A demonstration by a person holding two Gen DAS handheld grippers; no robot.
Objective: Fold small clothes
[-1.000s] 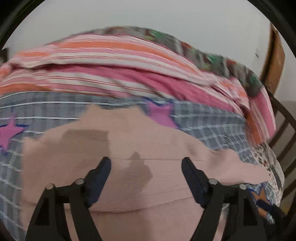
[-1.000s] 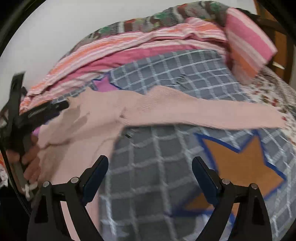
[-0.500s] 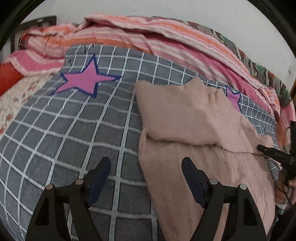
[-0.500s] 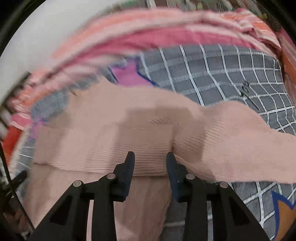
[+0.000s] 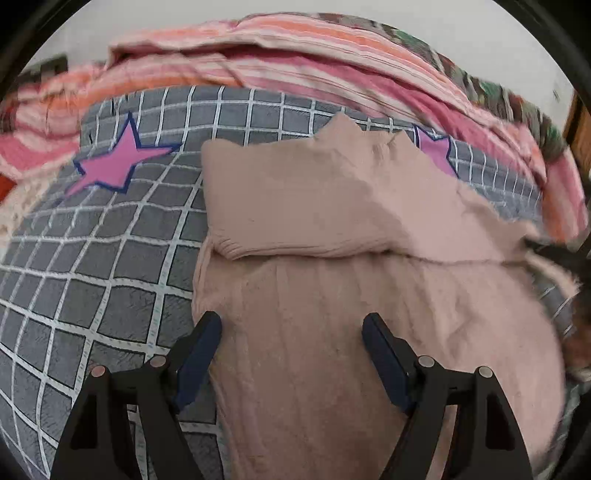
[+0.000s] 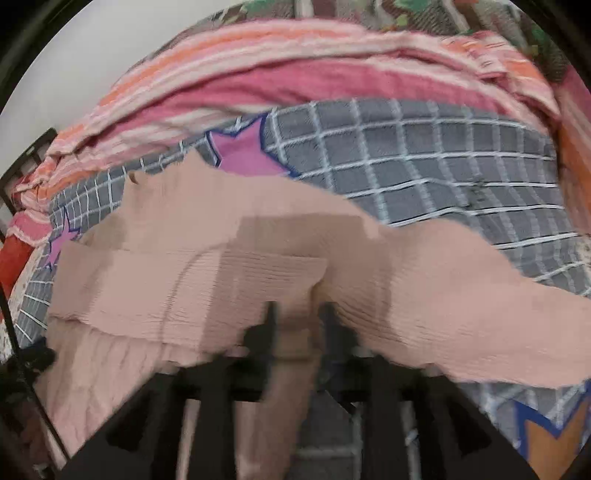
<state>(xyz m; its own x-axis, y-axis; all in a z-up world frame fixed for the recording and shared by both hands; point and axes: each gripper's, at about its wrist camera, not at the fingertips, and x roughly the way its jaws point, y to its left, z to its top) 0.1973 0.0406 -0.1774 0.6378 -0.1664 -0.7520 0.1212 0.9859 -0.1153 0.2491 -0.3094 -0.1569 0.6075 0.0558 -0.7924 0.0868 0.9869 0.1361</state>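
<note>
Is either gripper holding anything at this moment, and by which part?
The right gripper pinches a raised fold of the pink knit garment where its sleeve meets the body. The left gripper is open, holding nothing.

The right gripper (image 6: 297,317) has pinched and lifted the pink sweater (image 6: 258,280).

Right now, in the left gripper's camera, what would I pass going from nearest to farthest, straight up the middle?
left gripper → pink knit garment → its folded-over sleeve → grey checked blanket → striped pink-orange bedding → white wall
</note>
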